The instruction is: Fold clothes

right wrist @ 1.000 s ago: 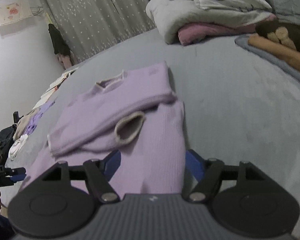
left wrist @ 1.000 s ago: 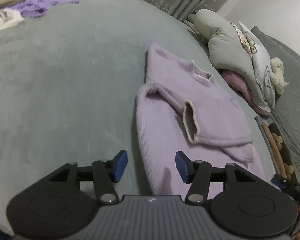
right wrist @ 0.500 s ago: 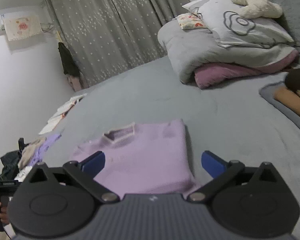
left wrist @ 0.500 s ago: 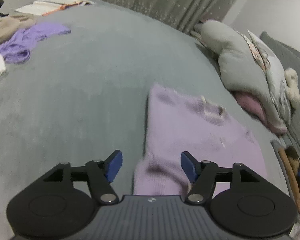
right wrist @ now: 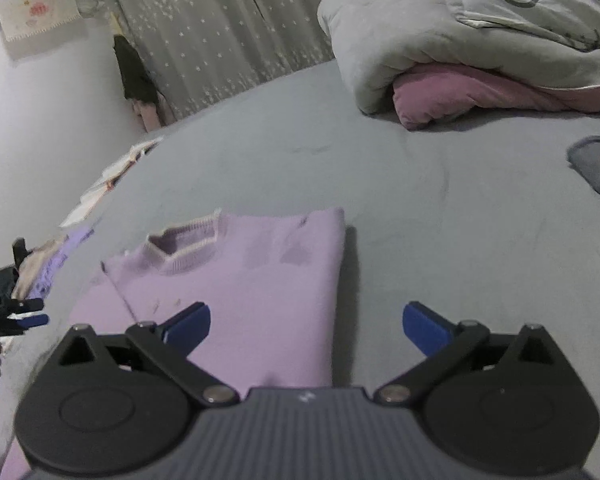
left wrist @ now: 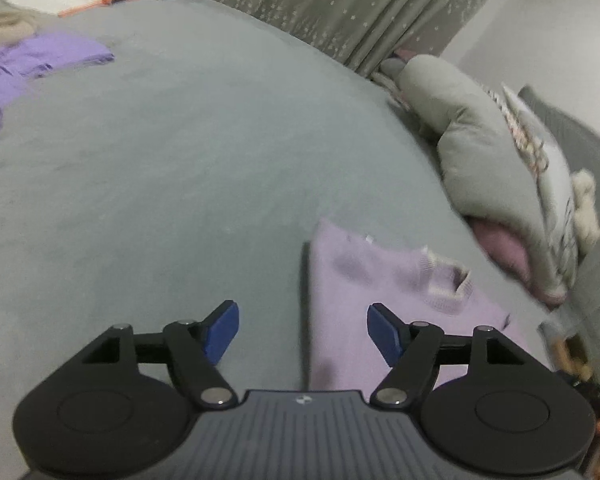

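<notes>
Hovering over the bed (right wrist: 440,200), I hold both tongs spread wide and empty above the lilac sweater (right wrist: 260,288), which lies flat on the grey cover, collar (right wrist: 184,242) at the far end and sleeves out of sight. My left gripper (left wrist: 303,330) straddles the sweater's left edge; my right gripper (right wrist: 306,324) straddles its right edge. To fold well, I judge each tong should come down on a near corner of the hem, pinch every layer, then carry it evenly toward the collar so the edges stay square. The left view is blurred, so how smoothly the cloth lies there is hard to say. Far right sits a rolled grey duvet (right wrist: 460,32) over a pink one; far left, a heap of other clothes (left wrist: 40,56). Both are well apart, so nothing blocks the fold.
</notes>
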A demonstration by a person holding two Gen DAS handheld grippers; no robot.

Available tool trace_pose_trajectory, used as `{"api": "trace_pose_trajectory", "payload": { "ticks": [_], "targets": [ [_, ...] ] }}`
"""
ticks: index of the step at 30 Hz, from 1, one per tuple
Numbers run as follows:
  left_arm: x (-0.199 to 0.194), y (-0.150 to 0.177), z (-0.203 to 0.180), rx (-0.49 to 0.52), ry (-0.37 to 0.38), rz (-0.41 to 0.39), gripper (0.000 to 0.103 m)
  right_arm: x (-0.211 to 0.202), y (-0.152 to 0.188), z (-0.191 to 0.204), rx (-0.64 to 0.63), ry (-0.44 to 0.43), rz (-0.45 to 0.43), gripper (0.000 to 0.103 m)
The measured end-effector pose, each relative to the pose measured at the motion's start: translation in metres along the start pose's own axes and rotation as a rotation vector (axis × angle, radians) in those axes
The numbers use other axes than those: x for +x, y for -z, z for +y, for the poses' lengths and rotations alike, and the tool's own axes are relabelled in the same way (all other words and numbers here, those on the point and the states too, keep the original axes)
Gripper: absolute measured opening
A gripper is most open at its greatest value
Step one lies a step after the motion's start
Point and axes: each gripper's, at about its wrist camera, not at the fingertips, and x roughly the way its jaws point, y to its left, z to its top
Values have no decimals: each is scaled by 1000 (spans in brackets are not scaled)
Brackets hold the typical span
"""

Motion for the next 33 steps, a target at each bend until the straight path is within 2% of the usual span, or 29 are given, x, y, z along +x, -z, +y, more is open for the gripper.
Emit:
{"api": "trace_pose_trajectory", "payload": {
  "ticks": [5,9,13,17,22,23,24,25,27,28,29,31,33],
  "targets": [
    [28,-12,0,44,12,14,69,32,-13,-17,3,21,-39,99],
    [38,-16,-4,116,17,-9,69,51,-23,-38,149,-91,-59,91],
    [48,-26,-6,142,39,1,69,70,-32,-39,129,-115,-36,87],
    [67,-32,-16,196,82,35,69,91,-32,-31,61,-97,7,59],
    [84,-33,-23,221,93,78,67,102,-28,-30,31,-90,37,57],
    [87,-33,-24,226,96,81,65,103,-28,-29,25,-93,39,56],
    [88,-33,-24,224,107,81,55,103,-28,-28,16,-96,43,57],
    [88,-32,-24,219,120,81,50,103,-28,-27,7,-99,47,56],
    [90,-31,-23,197,125,88,44,104,-28,-25,-10,-101,53,56],
    [90,-31,-23,193,120,86,42,105,-28,-24,-22,-104,56,52],
    [90,-30,-23,189,121,80,35,106,-28,-21,-36,-104,57,39],
    [89,-28,-23,172,116,66,26,106,-24,-13,-67,-92,53,23],
    [87,-28,-24,154,90,62,20,103,-21,0,-129,-63,38,16]
  ]
}}
